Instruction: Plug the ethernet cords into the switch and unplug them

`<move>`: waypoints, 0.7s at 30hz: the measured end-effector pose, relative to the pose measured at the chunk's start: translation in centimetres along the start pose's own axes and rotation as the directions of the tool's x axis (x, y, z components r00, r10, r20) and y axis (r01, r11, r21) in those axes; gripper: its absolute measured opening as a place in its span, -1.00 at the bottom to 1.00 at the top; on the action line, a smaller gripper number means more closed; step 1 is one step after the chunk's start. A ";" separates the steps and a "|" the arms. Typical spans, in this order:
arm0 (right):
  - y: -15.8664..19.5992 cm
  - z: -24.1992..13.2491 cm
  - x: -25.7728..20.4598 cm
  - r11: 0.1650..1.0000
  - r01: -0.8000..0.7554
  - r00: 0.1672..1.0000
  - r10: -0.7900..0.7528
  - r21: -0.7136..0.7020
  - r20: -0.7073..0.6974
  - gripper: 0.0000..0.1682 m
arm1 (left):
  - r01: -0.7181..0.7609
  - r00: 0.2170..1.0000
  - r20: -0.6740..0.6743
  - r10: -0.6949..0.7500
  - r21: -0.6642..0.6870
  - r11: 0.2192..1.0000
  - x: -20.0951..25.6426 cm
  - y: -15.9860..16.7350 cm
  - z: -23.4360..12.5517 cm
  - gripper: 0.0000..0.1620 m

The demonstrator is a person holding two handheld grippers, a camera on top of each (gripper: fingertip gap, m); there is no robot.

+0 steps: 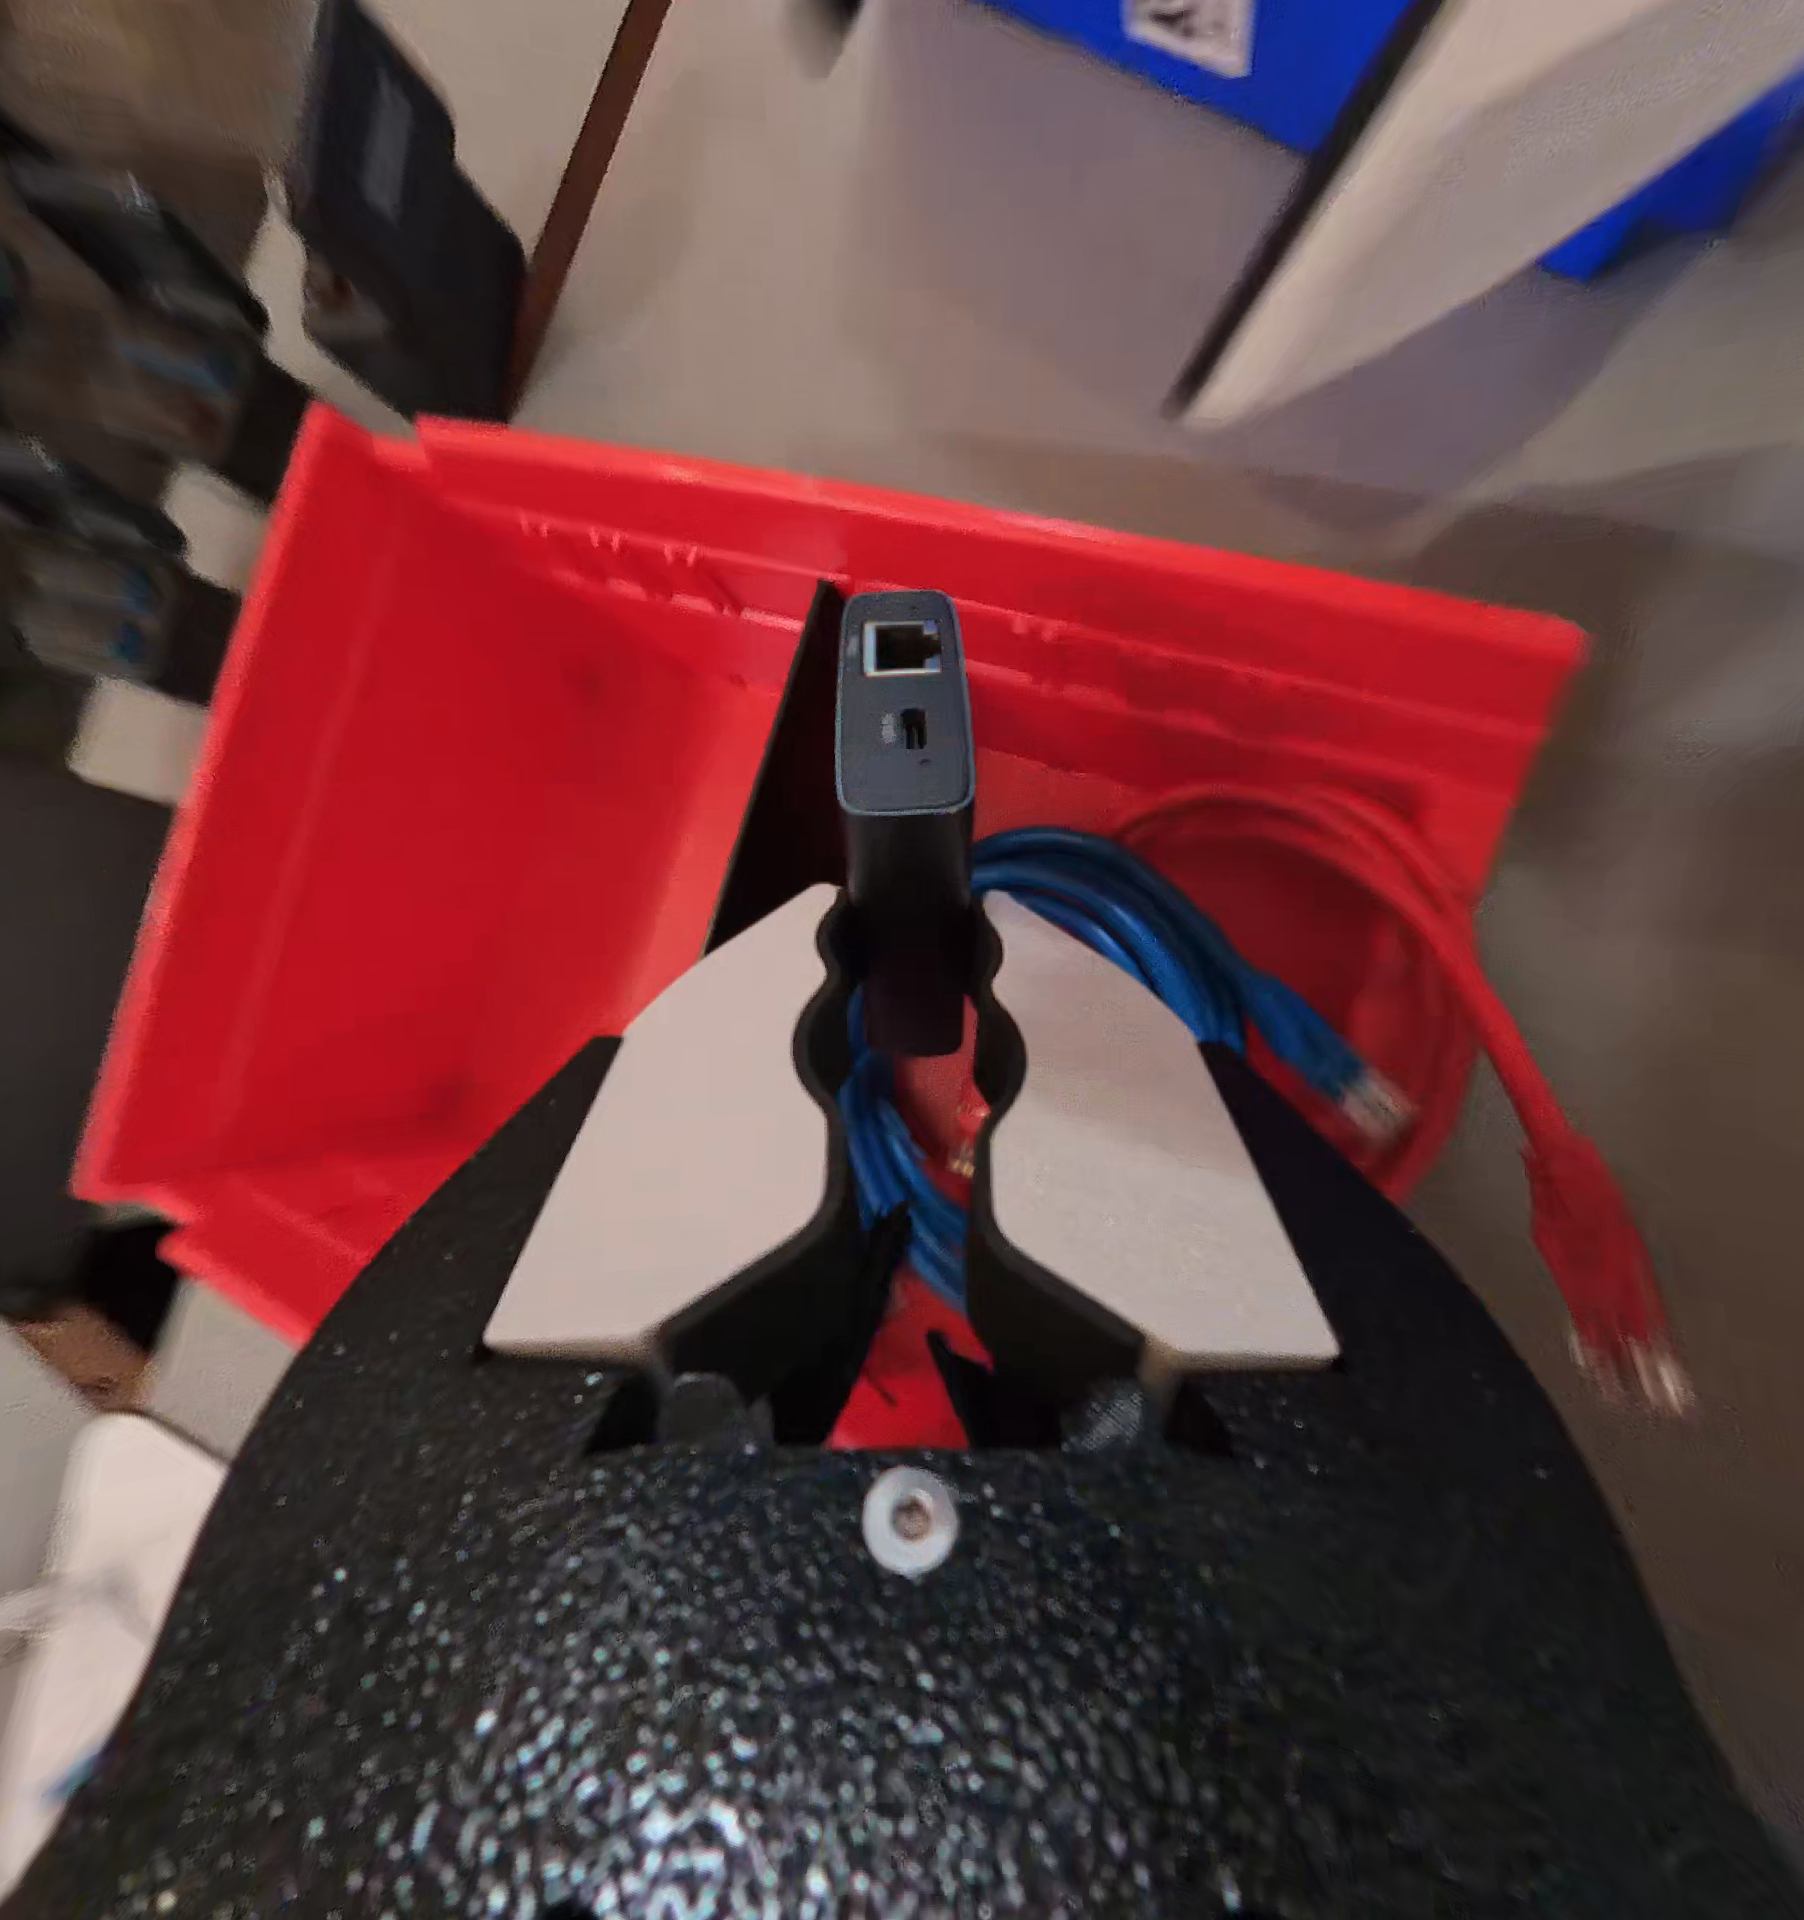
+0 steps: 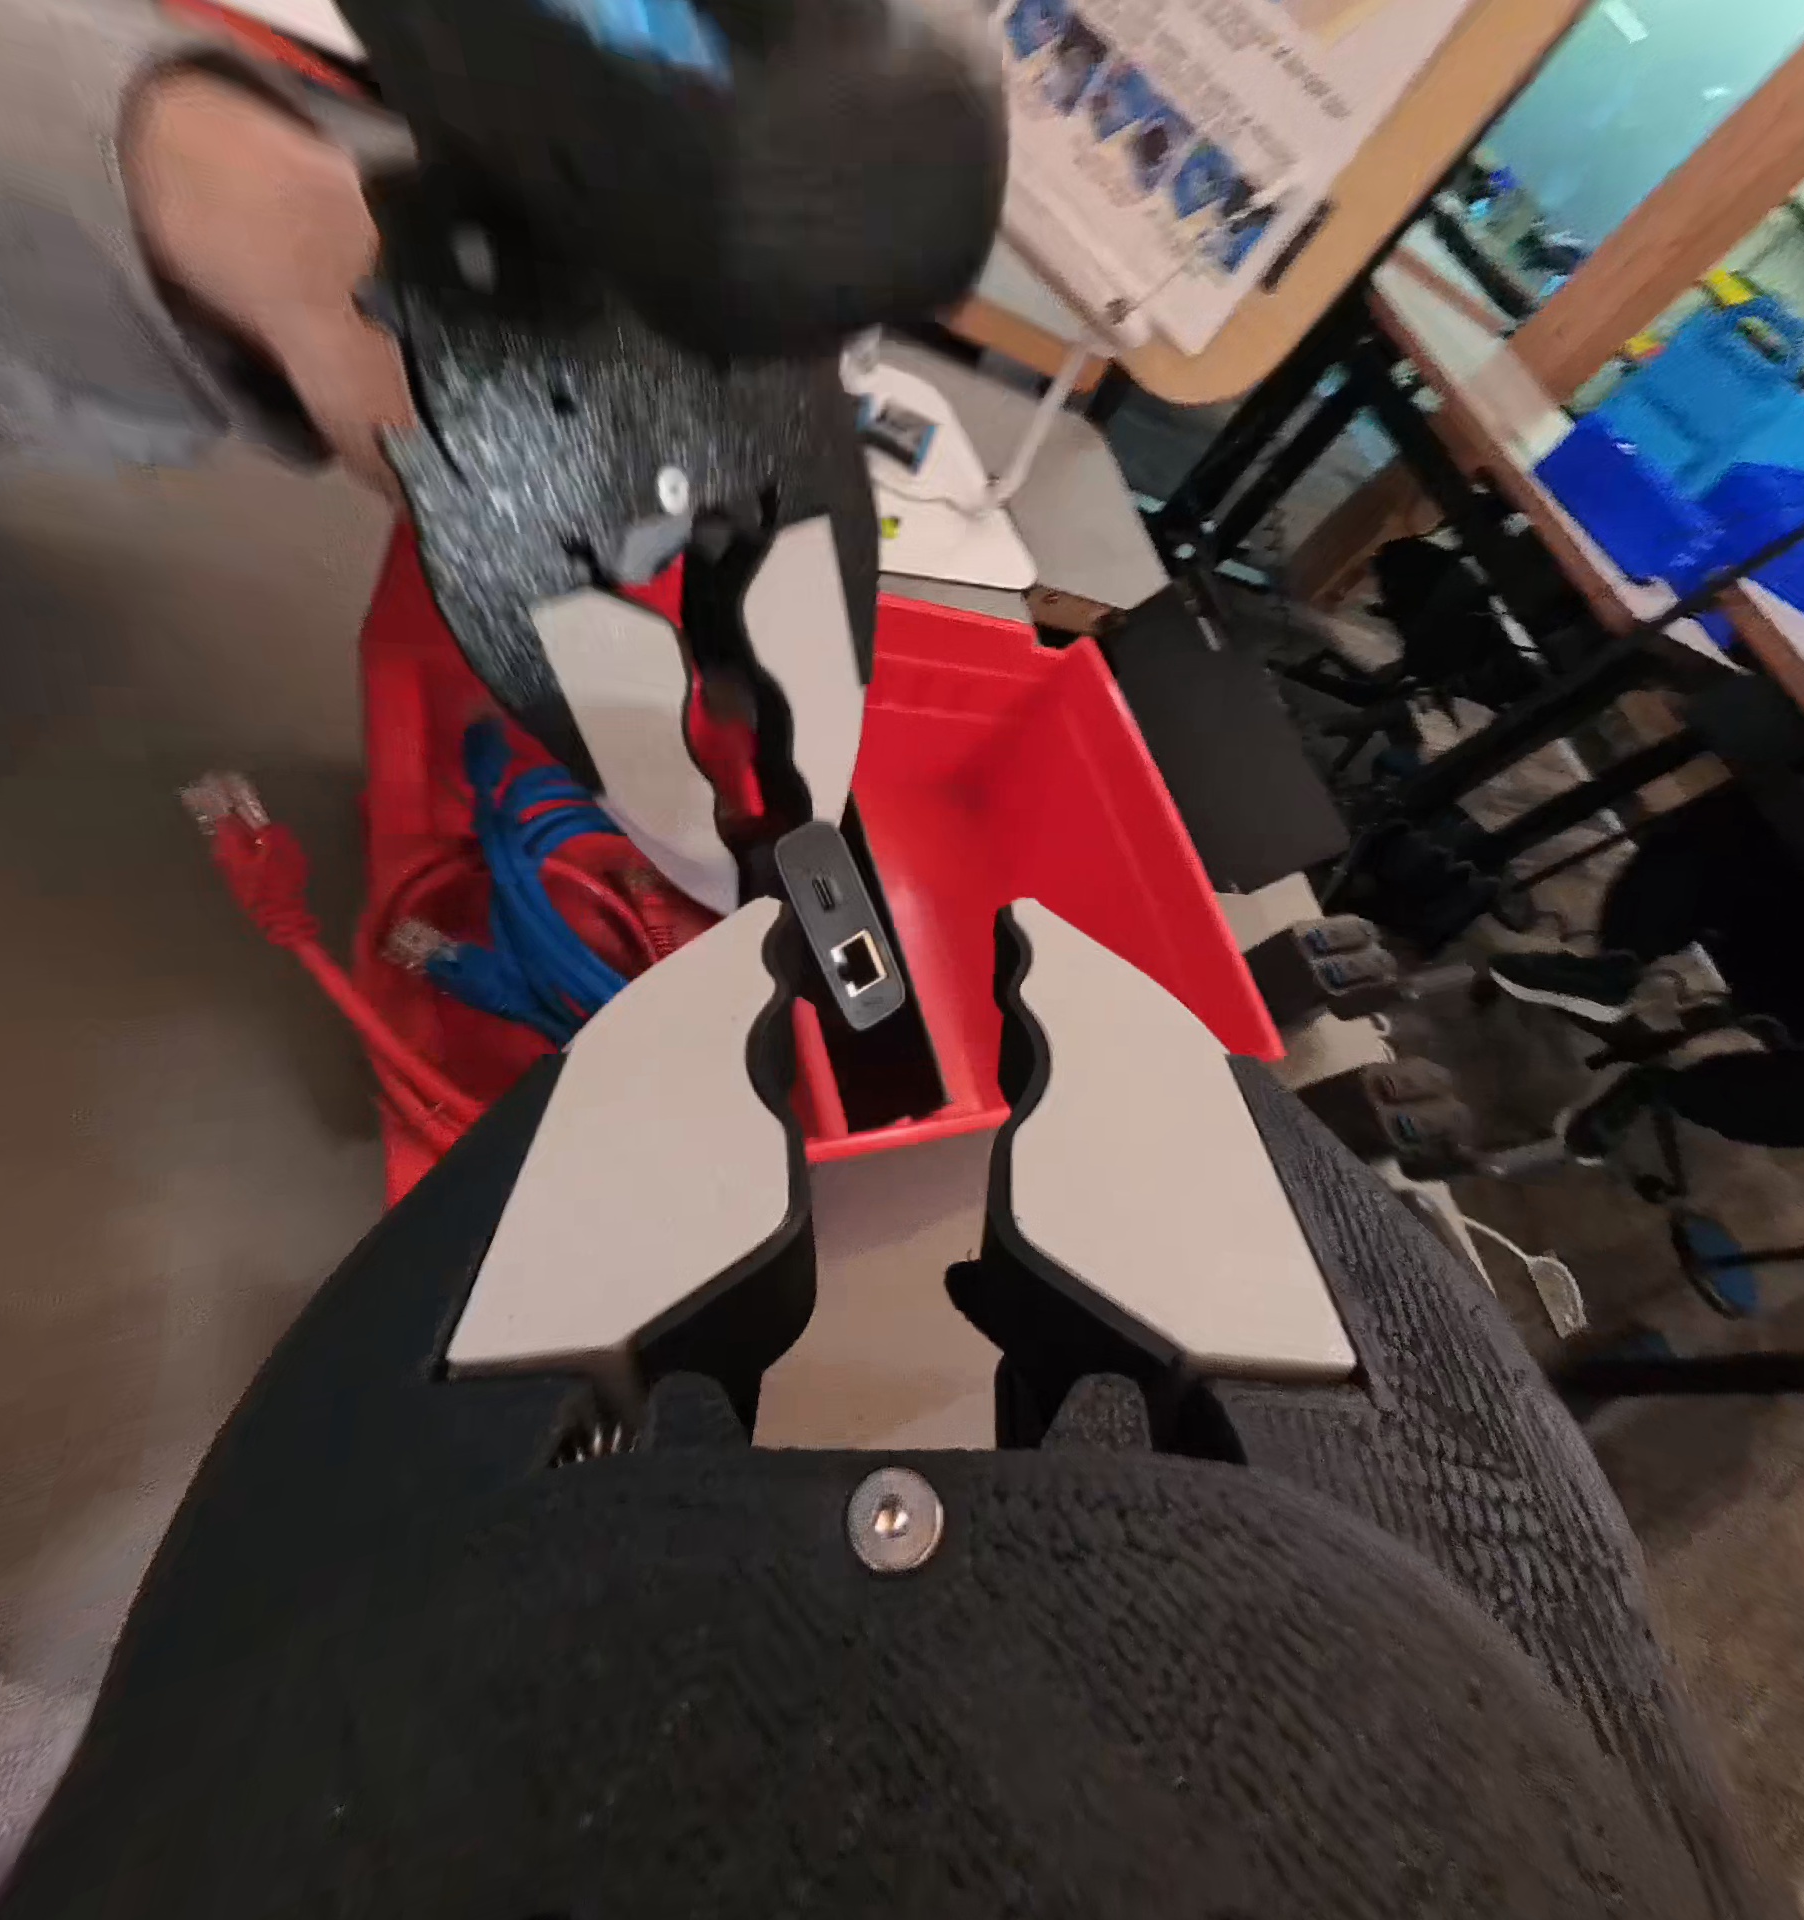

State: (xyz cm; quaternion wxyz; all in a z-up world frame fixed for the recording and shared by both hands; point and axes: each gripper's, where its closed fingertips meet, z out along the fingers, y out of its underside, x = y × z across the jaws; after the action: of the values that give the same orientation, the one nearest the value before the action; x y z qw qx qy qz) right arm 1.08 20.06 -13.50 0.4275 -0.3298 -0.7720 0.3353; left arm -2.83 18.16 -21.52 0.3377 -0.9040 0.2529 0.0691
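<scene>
My left gripper (image 1: 903,925) is shut on a dark grey adapter (image 1: 900,717) with a network port on its end face. It holds the adapter over a red bin (image 1: 441,831), just right of the bin's black divider (image 1: 784,769). A coiled blue cable (image 1: 1116,914) and a red cable (image 1: 1563,1174) lie in the right compartment, with the red plug hanging over the rim. In the right wrist view my right gripper (image 2: 890,920) is open, its fingertips on either side of the adapter (image 2: 844,935) without touching it. The left gripper (image 2: 773,831) faces it from across the red bin (image 2: 1033,790).
A person's arm (image 2: 254,312) holds the left gripper. A white device (image 2: 939,488) sits behind the bin. Black table legs (image 2: 1397,582) and blue bins (image 2: 1729,436) stand to the right. A white and blue panel (image 1: 1500,208) lies beyond the bin. My right fingertips sit around 9 cm from my left ones.
</scene>
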 end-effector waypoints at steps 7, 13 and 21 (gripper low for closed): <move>-2.7 3.9 -4.2 0.973 0.231 0.962 -0.227 -0.006 0.154 -0.59 | -0.319 0.947 0.012 0.320 -0.042 0.947 1.6 -0.7 -7.1 -0.76; -7.9 2.2 -2.3 0.929 0.159 0.981 -0.185 0.334 0.048 -0.76 | -0.224 0.954 0.216 0.210 0.043 0.974 -1.0 -1.5 -11.2 -0.26; -12.7 -2.7 -2.6 0.657 -0.096 0.967 -0.115 0.748 0.225 -0.77 | -0.020 1.000 0.007 0.023 0.786 0.618 1.4 -7.0 -13.7 -0.16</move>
State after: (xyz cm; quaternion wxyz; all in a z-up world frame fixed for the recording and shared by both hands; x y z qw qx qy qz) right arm 1.69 11.60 -3.38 0.4252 -0.0734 -0.6132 0.6616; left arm 1.30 13.24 -7.53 0.6974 -0.6626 0.2692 -0.0459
